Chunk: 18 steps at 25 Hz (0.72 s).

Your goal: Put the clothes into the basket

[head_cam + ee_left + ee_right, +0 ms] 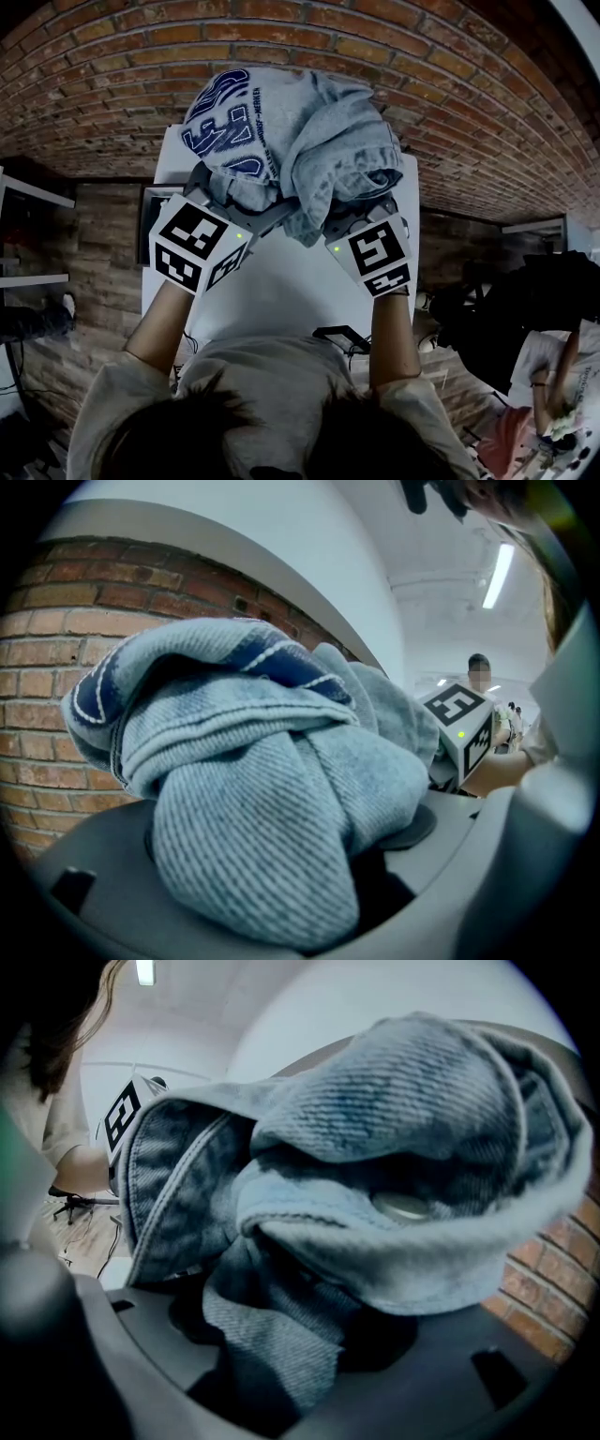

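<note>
A bundle of clothes (pixel 291 131) hangs lifted above the white table (pixel 281 300): a grey top with blue print and a pale denim piece. My left gripper (pixel 223 195) is shut on the bundle's lower left, and in the left gripper view ribbed grey-blue cloth (pixel 272 789) fills the jaws. My right gripper (pixel 349 214) is shut on the lower right of the bundle. In the right gripper view, denim (pixel 394 1147) with a metal button (pixel 405 1206) is bunched between the jaws. No basket shows in any view.
A brick wall (pixel 112 84) runs behind the table. White shelves (pixel 28 234) stand at the left. A dark chair (pixel 525 309) and a seated person (pixel 548 394) are at the lower right. A black device (pixel 342 336) lies at the table's near edge.
</note>
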Each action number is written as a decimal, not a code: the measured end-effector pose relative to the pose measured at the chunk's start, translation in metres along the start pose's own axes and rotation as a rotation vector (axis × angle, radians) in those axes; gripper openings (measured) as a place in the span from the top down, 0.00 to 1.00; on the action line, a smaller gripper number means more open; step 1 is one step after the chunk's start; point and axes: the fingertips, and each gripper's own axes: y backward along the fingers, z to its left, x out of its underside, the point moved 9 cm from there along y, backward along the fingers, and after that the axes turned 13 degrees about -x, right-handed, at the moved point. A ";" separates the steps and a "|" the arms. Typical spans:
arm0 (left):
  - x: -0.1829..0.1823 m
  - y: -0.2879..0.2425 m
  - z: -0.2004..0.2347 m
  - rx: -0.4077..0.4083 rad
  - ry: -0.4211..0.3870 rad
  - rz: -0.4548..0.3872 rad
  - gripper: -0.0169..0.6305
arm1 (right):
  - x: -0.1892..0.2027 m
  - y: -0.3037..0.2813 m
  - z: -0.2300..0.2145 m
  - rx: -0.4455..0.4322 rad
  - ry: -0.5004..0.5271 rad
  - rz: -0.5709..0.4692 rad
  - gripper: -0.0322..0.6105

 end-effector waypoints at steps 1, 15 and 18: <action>0.003 -0.004 0.003 0.002 0.006 0.007 0.30 | 0.003 -0.004 -0.002 -0.004 -0.006 0.006 0.50; 0.062 -0.062 0.027 0.035 0.087 0.186 0.30 | 0.064 -0.062 -0.022 -0.096 -0.160 0.089 0.50; 0.074 -0.071 0.030 0.047 0.115 0.227 0.30 | 0.075 -0.071 -0.024 -0.119 -0.194 0.117 0.50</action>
